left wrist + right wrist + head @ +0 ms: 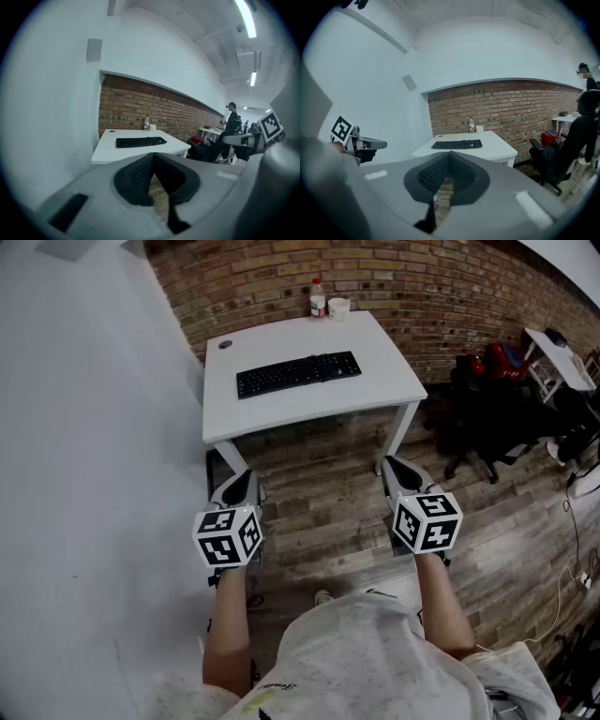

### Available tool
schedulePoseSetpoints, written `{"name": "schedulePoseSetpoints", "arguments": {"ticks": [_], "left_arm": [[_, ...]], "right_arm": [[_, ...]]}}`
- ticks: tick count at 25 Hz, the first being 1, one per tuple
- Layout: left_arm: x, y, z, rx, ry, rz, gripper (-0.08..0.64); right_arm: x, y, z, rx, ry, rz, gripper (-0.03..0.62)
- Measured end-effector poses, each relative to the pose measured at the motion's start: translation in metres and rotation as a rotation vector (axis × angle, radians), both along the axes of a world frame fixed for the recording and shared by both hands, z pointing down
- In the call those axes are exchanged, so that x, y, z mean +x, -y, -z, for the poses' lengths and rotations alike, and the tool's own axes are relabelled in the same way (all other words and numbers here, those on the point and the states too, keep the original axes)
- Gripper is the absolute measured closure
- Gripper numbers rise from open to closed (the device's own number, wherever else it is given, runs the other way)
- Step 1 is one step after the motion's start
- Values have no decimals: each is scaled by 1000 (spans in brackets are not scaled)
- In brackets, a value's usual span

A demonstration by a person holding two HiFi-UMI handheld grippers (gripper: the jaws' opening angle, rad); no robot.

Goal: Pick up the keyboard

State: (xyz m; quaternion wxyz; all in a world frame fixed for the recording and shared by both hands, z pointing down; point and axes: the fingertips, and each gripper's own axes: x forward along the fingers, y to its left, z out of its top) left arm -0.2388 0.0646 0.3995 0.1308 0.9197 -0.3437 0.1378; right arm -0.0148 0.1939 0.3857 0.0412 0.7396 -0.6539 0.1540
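Note:
A black keyboard [298, 373] lies flat across the middle of a white table [375, 395] by the brick wall; it also shows in the left gripper view [140, 141] and the right gripper view [457, 144]. My left gripper [240, 486] hangs over the wooden floor short of the table's front left leg, jaws shut and empty. My right gripper [394, 470] is held level with it near the front right leg, also shut with nothing in it. Both are well short of the keyboard.
A small bottle [318, 299] and a white cup [338, 307] stand at the table's far edge, a small dark round object [224, 344] at its far left. A white wall runs along the left. Black office chairs [483, 423] and a person [230, 123] are to the right.

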Motion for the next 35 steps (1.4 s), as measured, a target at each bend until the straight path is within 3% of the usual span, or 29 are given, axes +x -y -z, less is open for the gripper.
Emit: {"name": "schedulePoseSetpoints", "arguments": {"ticks": [21,35], "left_arm": [[11,32,-12,-3,26,-7,565],[72,115,-22,14,48,28,565]], "right_arm": [[14,32,-10,10,25,-29,581],[86,119,-25,23,39,-4,580]]}}
